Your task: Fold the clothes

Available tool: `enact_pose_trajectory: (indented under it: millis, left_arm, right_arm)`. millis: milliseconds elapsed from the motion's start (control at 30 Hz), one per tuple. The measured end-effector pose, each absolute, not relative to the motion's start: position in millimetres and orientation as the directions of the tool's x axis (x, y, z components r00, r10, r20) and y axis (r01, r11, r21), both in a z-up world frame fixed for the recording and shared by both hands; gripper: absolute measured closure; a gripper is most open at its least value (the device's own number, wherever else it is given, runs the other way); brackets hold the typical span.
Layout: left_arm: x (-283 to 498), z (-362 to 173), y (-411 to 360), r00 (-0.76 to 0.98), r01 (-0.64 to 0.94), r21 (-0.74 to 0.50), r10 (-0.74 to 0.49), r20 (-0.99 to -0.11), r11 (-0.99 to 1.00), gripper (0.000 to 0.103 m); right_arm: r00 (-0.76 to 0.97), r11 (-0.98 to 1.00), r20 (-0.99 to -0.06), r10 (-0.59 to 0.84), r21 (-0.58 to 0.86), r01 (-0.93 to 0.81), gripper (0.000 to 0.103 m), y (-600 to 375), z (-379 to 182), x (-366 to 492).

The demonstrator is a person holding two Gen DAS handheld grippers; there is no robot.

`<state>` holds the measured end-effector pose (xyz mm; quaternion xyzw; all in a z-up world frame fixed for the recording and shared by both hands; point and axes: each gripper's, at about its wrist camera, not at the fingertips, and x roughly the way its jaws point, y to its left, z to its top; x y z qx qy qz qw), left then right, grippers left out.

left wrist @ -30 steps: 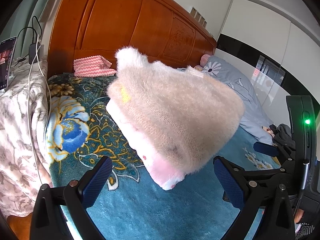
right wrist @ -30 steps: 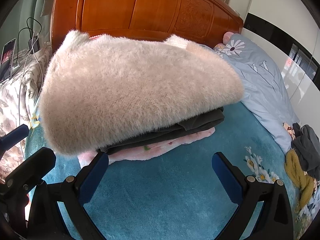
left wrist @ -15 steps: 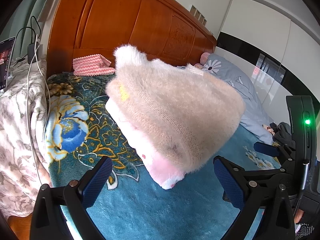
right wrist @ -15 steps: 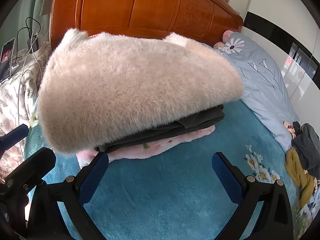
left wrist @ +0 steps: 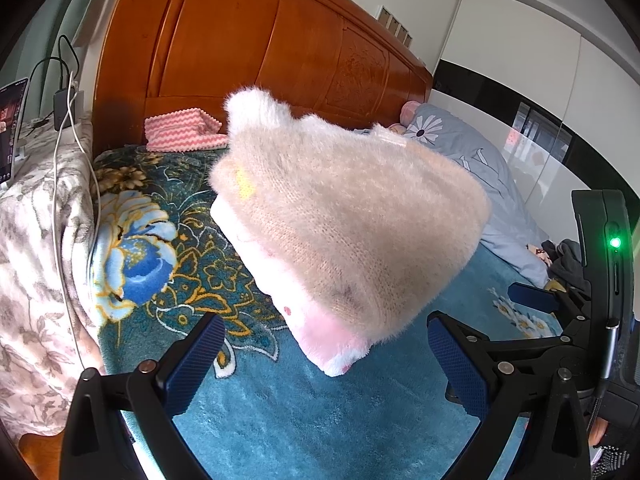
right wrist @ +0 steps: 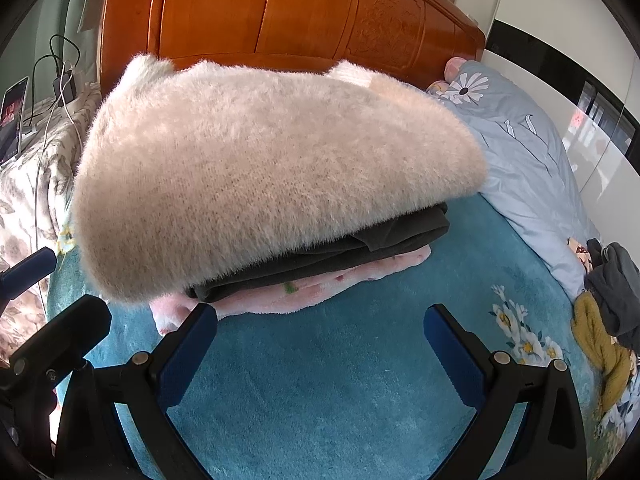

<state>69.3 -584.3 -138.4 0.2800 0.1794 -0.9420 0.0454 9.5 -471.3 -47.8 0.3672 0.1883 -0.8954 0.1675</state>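
A folded fluffy beige sweater (left wrist: 348, 224) (right wrist: 272, 168) tops a stack on the teal bed blanket (right wrist: 340, 380). Under it lie a folded dark garment (right wrist: 384, 236) and a folded pink fleece piece (right wrist: 288, 292) (left wrist: 328, 340). My left gripper (left wrist: 326, 364) is open just short of the stack's near corner, holding nothing. My right gripper (right wrist: 320, 348) is open in front of the stack's long side, also holding nothing. The right gripper's body (left wrist: 600, 280) shows at the right edge of the left wrist view.
A wooden headboard (left wrist: 256, 52) stands behind the stack. A pink zigzag folded cloth (left wrist: 180, 134) lies near it. A grey-blue quilt (right wrist: 520, 152) covers the right side. Loose dark and mustard clothes (right wrist: 608, 312) lie at the right. A floral-covered stand with a phone (left wrist: 12, 128) and cables is left.
Almost nothing moved. The view drifts very slightly; the stack and both open grippers keep their places.
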Motion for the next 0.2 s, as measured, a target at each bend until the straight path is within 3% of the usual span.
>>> enact_pose_trajectory:
  millis: [200]
  left_arm:
    - [73.7, -135.2, -582.3, -0.852, 0.189, -0.288, -0.011, -0.523, -0.939, 0.0]
  right_arm:
    - [-0.675, -0.874, -0.719, -0.167, -0.209, 0.439, 0.0, -471.3, -47.4, 8.9]
